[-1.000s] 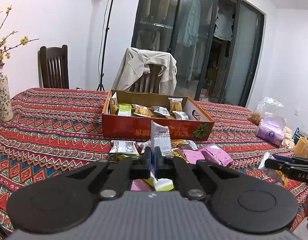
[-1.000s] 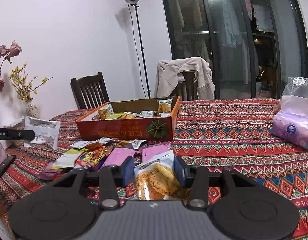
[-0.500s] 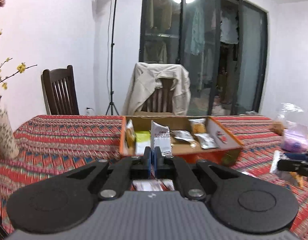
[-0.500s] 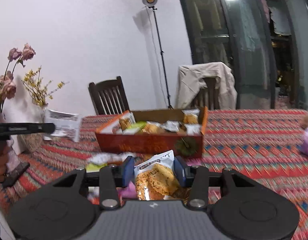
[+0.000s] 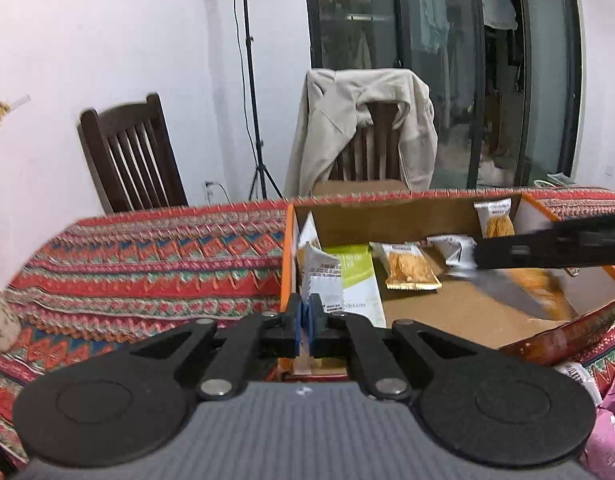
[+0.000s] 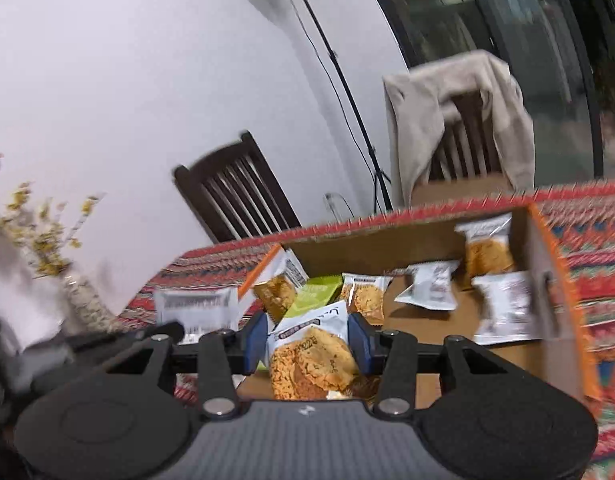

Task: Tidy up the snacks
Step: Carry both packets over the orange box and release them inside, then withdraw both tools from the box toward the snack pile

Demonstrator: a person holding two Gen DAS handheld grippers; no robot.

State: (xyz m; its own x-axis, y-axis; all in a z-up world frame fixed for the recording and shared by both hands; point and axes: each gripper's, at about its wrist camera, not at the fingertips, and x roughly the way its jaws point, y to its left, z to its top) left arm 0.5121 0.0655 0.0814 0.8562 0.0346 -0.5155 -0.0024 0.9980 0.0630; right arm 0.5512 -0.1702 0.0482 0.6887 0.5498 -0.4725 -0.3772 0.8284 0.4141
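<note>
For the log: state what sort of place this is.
Probably a home dining room: a table under a patterned cloth, wooden chairs, one draped with a jacket, and a glass-doored wardrobe behind.

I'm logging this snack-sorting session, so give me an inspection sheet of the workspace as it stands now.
Surface: patterned tablecloth.
Job's things: cardboard box holding several snack packets.
Clutter: pink packets beside the box.
Tongs: left tongs shut on a white packet; right tongs shut on a cookie packet.
Cables: one runs down the light stand.
Surroundings: two wooden chairs, one under a beige jacket; vase; glass doors.
</note>
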